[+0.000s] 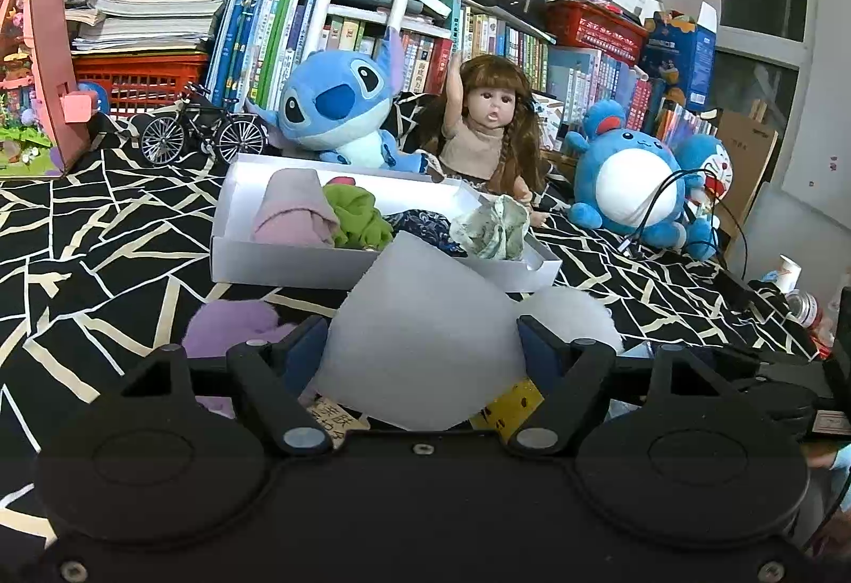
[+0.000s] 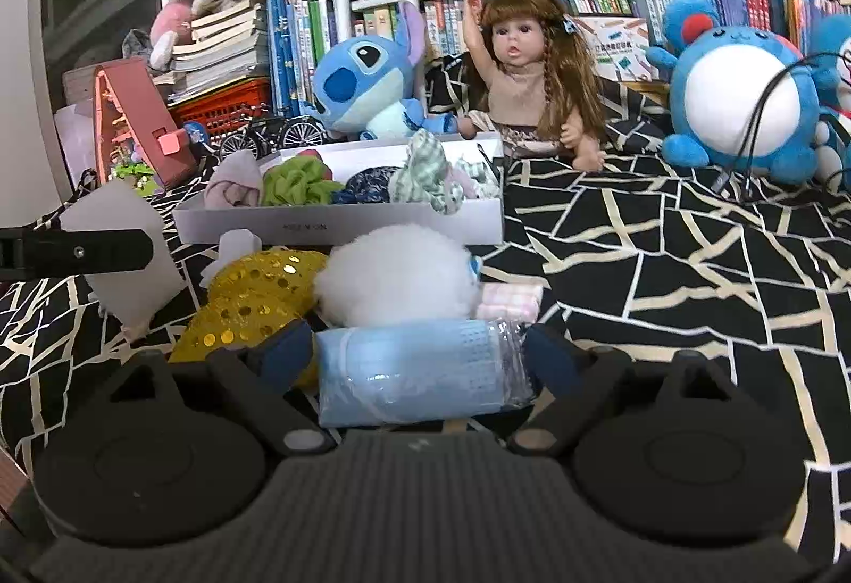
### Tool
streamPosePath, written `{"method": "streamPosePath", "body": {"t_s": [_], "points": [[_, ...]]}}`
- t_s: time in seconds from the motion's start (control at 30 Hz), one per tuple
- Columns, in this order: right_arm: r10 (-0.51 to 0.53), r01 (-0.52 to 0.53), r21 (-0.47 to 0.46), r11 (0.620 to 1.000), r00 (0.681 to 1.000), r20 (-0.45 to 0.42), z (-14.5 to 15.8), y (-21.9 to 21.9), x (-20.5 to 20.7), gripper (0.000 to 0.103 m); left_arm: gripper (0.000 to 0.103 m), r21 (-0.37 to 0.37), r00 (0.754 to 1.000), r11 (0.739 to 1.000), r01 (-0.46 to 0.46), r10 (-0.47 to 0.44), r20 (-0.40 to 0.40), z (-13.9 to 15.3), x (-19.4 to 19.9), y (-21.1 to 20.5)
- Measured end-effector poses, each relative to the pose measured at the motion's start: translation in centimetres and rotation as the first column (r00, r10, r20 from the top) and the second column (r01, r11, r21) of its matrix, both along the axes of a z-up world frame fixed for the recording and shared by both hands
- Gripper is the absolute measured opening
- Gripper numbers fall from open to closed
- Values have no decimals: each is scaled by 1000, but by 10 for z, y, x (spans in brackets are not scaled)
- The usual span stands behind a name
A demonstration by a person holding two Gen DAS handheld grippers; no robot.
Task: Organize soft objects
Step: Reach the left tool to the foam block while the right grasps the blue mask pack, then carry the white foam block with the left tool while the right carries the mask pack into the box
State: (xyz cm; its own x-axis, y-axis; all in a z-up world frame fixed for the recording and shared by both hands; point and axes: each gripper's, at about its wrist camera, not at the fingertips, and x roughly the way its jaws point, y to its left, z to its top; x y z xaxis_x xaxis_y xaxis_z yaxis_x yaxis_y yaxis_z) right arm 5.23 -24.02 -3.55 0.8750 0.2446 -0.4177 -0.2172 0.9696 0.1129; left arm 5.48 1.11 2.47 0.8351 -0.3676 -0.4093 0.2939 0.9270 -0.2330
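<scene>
While the left gripper (image 1: 423, 343) holds a white foam sheet (image 1: 420, 338) between its two fingers, the sheet stands up tall, with its pointed top aimed at the white box (image 1: 276, 258) just behind it. The right gripper (image 2: 420, 351) pinches a light blue roll in clear wrap (image 2: 420, 373). The roll lies flat, and its long side runs left to right across the fingers. Inside the box sit a pink cloth (image 1: 295, 210), a green cloth (image 1: 353, 216), a dark blue cloth (image 1: 420, 221) and a checked cloth (image 1: 492, 229). A fluffy white ball (image 2: 399, 277) and a gold sequin thing (image 2: 250, 296) lie on the black patterned cover (image 2: 665, 274), in front of the box.
</scene>
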Motion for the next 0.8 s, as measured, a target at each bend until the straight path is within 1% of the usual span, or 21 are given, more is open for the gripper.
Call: {"method": "streamPosePath", "body": {"t_s": [0.1, 0.3, 0.63, 0.8], "points": [[12, -12, -7, 1000, 1000, 2, 2, 3, 0, 86, 75, -2, 1000, 1000, -4, 4, 2, 0, 0, 1], [1, -1, -2, 1000, 1000, 18, 4, 4, -2, 83, 75, 9, 1000, 1000, -12, 12, 10, 1, -1, 2], [-30, 28, 33, 999, 998, 60, 18, -1, -5, 83, 75, 15, 999, 1000, -27, 27, 30, 6, 1, 8], [-41, 38, 48, 998, 997, 70, 26, -1, -1, 83, 75, 15, 998, 999, -40, 39, 41, 15, 11, 13]]}}
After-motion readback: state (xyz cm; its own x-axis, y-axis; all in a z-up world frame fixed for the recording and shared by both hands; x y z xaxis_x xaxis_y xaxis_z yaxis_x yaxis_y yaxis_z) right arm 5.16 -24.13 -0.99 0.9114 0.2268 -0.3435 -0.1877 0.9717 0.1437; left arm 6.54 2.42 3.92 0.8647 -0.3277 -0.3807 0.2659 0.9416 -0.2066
